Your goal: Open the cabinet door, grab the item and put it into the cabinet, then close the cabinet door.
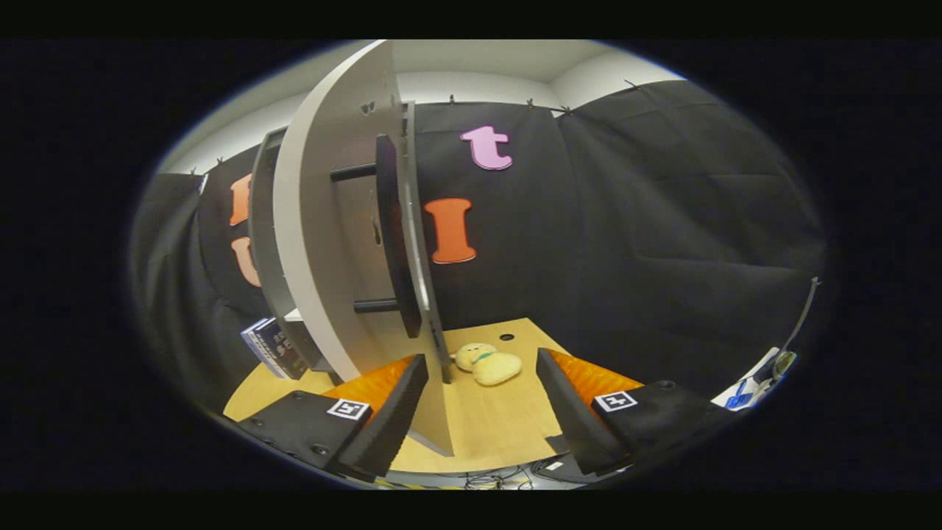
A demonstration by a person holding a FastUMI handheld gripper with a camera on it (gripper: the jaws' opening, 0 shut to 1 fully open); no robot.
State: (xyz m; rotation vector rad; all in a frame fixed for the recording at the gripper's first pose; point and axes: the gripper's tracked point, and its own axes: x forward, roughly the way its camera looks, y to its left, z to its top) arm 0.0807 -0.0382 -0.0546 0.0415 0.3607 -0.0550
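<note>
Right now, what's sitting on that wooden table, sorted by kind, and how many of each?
Cabinet, door open: 1
Yellow plush toy, beyond the open fingers of the hand-held gripper: 1
Books beside the cabinet: 2 or so, hard to tell
Total: about 4

Wood table (493, 427) carried the cabinet (324, 243); plush toy (489, 363) lay just right of its door, books (274, 347) leaned at its left.

The gripper (482, 383) stood open, holding nothing — the cabinet door (331, 243) swung open at eleven o'clock, its dark handle (394, 235) facing right, and a yellow plush toy (489, 363) lay on the table (500, 427) at twelve.
</note>
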